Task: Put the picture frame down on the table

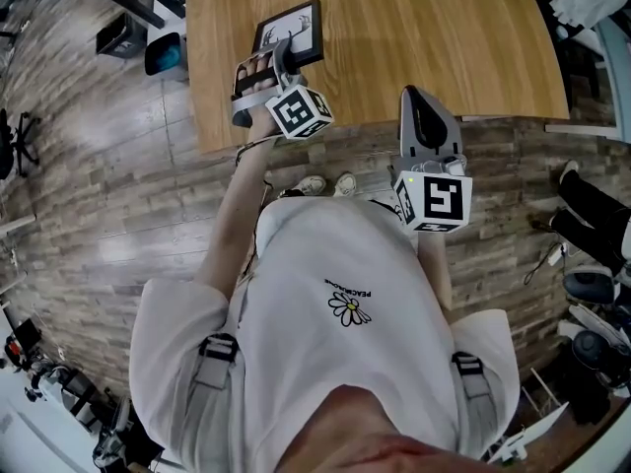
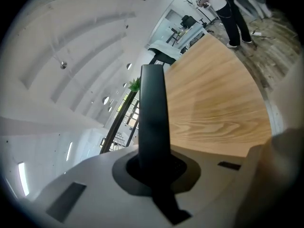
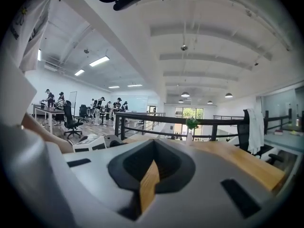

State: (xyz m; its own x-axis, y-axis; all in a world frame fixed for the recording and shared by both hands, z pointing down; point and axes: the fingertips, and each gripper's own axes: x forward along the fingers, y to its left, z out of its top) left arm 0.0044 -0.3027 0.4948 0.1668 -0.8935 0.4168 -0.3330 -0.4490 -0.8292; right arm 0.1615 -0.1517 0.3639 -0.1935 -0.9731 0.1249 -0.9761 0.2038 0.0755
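— While that person stands at the near edge of the wooden table [image 1: 434, 28], where's the picture frame [image 1: 294, 30]?

— Over the table's near left corner, in the left gripper [image 1: 279, 55]. The jaws are clamped on the frame's black border. Looking along that gripper, the border rises as a dark bar straight out from between the jaws, with the tabletop spread behind it.

— Is it down on the wood?

— I can't tell. From above, the frame shows its face with a pale print inside, sitting at a slant to the table's edge. Whether it touches the surface isn't clear from either angle.

— And the other hand?

— The right gripper [image 1: 420, 97] hangs just beside the table's front edge, well apart from the frame. Its jaws are pressed nearly together with nothing held; only a thin sliver of wood shows through the slit.

— Anything else near the table?

— A pair of pale shoes [image 1: 327, 183] on the plank floor [image 1: 128, 166], between the two grippers.
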